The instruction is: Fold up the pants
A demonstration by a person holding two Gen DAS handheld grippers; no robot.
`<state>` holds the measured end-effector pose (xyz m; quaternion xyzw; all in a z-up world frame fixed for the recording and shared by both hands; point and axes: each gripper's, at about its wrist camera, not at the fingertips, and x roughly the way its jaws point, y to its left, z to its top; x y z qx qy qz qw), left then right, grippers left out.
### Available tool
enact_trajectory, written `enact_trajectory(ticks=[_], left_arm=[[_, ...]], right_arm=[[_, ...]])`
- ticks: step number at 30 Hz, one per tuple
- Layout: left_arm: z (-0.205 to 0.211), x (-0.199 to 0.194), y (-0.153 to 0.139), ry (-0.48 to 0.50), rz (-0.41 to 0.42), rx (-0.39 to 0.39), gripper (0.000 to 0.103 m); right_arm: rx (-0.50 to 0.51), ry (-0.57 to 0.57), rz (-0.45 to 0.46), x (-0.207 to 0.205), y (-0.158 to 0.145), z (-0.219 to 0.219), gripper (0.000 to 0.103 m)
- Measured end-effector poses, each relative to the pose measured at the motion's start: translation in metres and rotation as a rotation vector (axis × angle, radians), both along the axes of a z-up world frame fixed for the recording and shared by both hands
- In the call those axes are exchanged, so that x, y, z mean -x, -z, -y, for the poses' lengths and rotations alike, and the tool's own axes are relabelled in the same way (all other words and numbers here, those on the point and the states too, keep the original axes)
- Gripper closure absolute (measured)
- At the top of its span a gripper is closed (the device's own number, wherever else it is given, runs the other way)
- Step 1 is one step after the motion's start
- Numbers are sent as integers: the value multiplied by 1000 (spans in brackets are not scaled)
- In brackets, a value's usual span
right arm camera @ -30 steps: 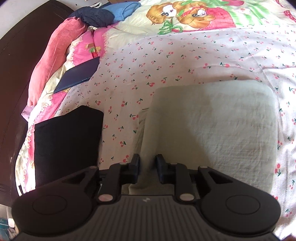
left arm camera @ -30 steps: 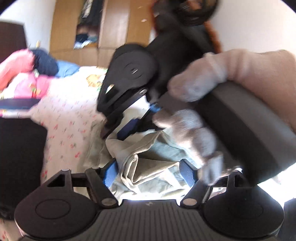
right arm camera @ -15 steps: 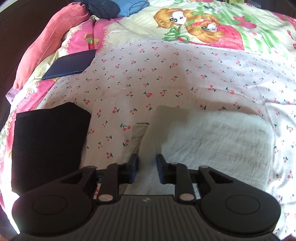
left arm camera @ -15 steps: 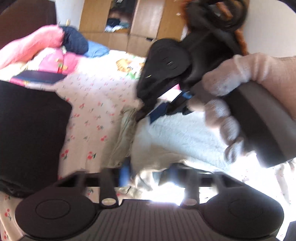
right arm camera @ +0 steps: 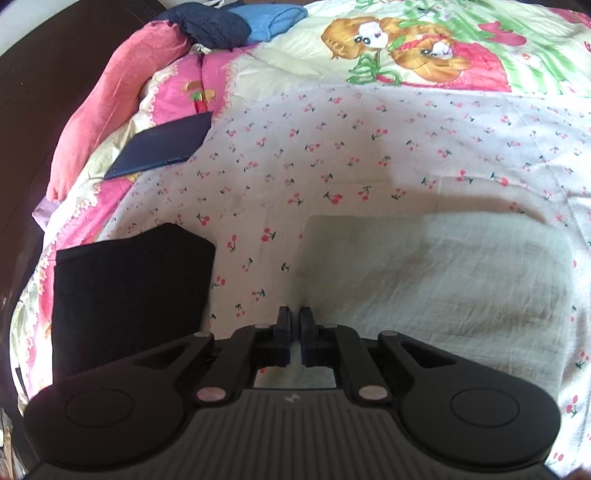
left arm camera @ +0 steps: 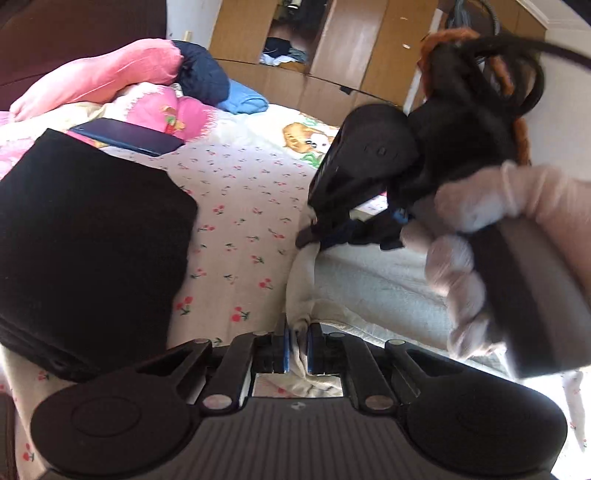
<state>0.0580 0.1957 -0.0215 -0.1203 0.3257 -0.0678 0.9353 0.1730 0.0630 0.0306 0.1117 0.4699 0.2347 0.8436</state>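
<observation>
Where gripper [right arm camera: 295, 325] pinches, pants [right arm camera: 424, 280] edge hidden

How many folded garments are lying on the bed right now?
2: the black folded garment at left on the bed, and the pale pants right of it, pinched by both grippers. Others may be hidden.

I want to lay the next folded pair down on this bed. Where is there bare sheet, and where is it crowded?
The free patch is the cherry-print sheet, bordered by the black folded stack, the pale pants and the cartoon quilt. A narrower strip runs between stack and pants. It is crowded toward the pink pillow, dark blue flat item and bundled clothes.
</observation>
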Motion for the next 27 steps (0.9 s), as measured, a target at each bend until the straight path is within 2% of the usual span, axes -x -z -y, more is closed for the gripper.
enact_trajectory(ticks=[1, 3, 5, 7, 9, 11, 12, 16, 18, 20, 22, 24, 27], left_arm=[[-2, -3, 3, -2, -21, 8, 77], [-9, -5, 6, -24, -50, 41, 68], [-16, -3, 5, -54, -45, 66, 58], [-20, 1, 3, -97, -25, 54, 54], [-22, 8, -2, -124, 1, 20, 51], [-20, 18, -11, -130, 50, -19, 50], [-17, 21, -16, -124, 78, -53, 45], [-1, 32, -26, -55, 143, -225, 39], [0, 34, -27, -30, 129, -264, 36], [-3, 30, -19, -22, 83, -283, 34], [-16, 16, -13, -21, -18, -203, 34], [-30, 3, -9, -15, -84, -132, 34], [-34, 5, -13, 7, -97, -150, 32]], right_arm=[[14, -1, -1, 0, 3, -3, 92], [21, -5, 9, 3, 2, -4, 91], [-24, 3, 11, 8, -7, 5, 84], [-91, 2, 35, 17, -21, 21, 82], [-107, 5, 98, 29, -34, 36, 80], [-88, 16, 171, 42, -40, 52, 74], [-74, 18, 194, 47, -40, 58, 73], [-86, 20, 164, 50, -25, 74, 70], [-99, 4, 144, 55, -12, 77, 70], [-71, -20, 132, 62, 6, 74, 70], [-26, -55, 119, 63, 26, 66, 68], [-42, -42, 117, 62, 41, 66, 68], [-136, -3, 107, 63, 36, 79, 68]])
